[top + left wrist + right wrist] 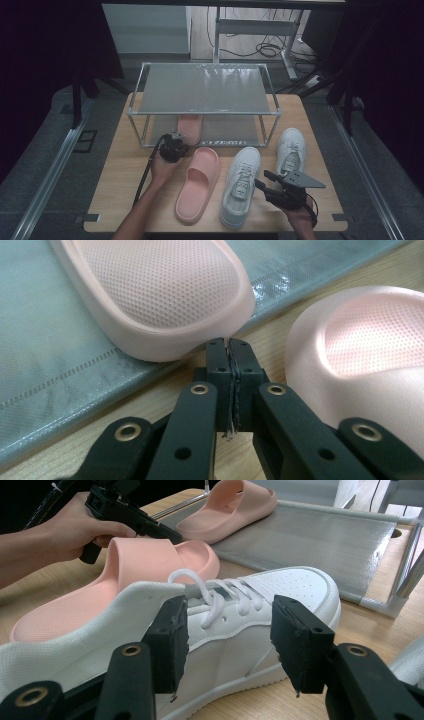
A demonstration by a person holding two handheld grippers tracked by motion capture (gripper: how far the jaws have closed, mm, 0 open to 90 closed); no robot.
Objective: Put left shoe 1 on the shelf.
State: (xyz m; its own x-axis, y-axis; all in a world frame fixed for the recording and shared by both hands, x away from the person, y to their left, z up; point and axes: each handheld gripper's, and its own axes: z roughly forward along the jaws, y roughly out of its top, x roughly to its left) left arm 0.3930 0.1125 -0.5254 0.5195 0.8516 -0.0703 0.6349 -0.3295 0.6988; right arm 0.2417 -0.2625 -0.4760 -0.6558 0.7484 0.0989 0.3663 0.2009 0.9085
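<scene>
Tongs on the left (230, 352) sit pressed together beside the pink slipper (197, 183); right tongs (227, 642) spread around the white sneaker (240, 625).

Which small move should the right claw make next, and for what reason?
Probably ease the right claw forward and close it on the near white sneaker. Its jaws stand open just short of that shoe's side. The left claw is shut and empty beside the pink slipper.

My black jaws hover by pale pink dotted slippers (198, 183), plain white laced sneakers (241, 186) and a grey rack (205, 90).
</scene>
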